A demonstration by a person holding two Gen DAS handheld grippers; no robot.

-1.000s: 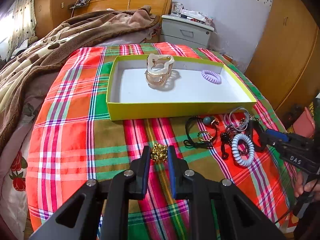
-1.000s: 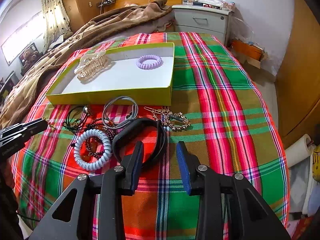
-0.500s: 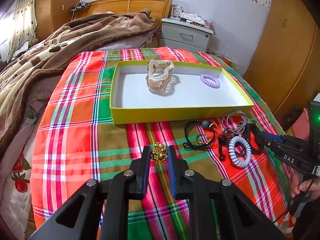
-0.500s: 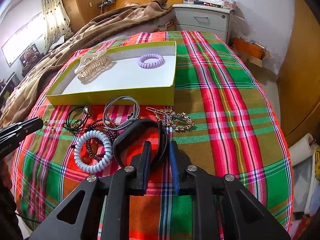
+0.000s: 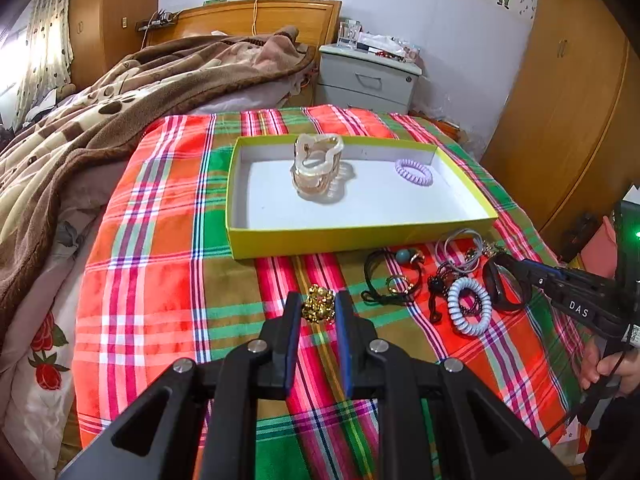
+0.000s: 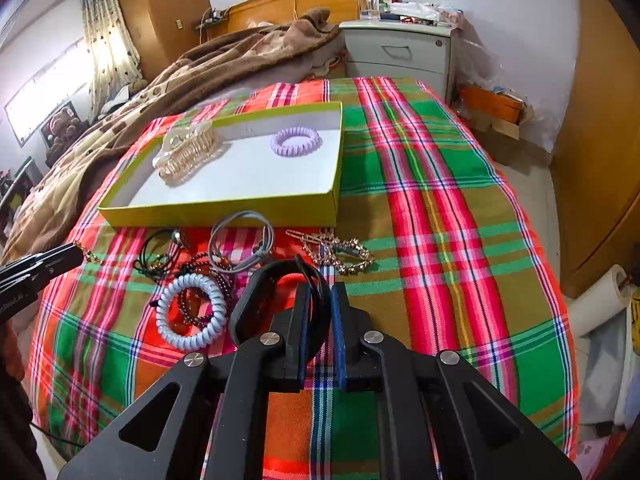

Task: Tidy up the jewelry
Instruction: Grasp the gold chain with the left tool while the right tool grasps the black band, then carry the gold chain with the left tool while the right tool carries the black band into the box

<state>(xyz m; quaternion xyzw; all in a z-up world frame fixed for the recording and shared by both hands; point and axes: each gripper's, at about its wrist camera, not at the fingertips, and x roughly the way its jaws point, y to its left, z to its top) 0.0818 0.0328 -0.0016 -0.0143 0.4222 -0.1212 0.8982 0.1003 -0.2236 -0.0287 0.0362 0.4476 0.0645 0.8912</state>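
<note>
On the plaid cloth stands a yellow-green box [image 5: 360,236] holding a cream hair claw [image 5: 318,168] and a purple spiral tie [image 5: 414,171]. My left gripper [image 5: 317,300] is shut on a small gold beaded piece [image 5: 318,308], low over the cloth in front of the box. In the right wrist view my right gripper [image 6: 320,292] has its jaws closing, with the rim of a black band [image 6: 256,292] pinched between them. Beside it lie a pale blue spiral tie [image 6: 191,312], grey hair ties [image 6: 242,240], a gold hairpin [image 6: 336,250] and dark beads [image 6: 200,300].
A black cord with a teal bead [image 5: 394,276] lies before the box. A brown blanket [image 5: 120,92] covers the bed on the left, and a grey nightstand [image 5: 368,76] stands behind. Wooden wardrobes [image 5: 560,100] line the right side, where the cloth drops off.
The right gripper's jaws, wide apart a second ago, have come together on the black band, whose near rim now sits between them. The left gripper still holds the gold piece in place.
</note>
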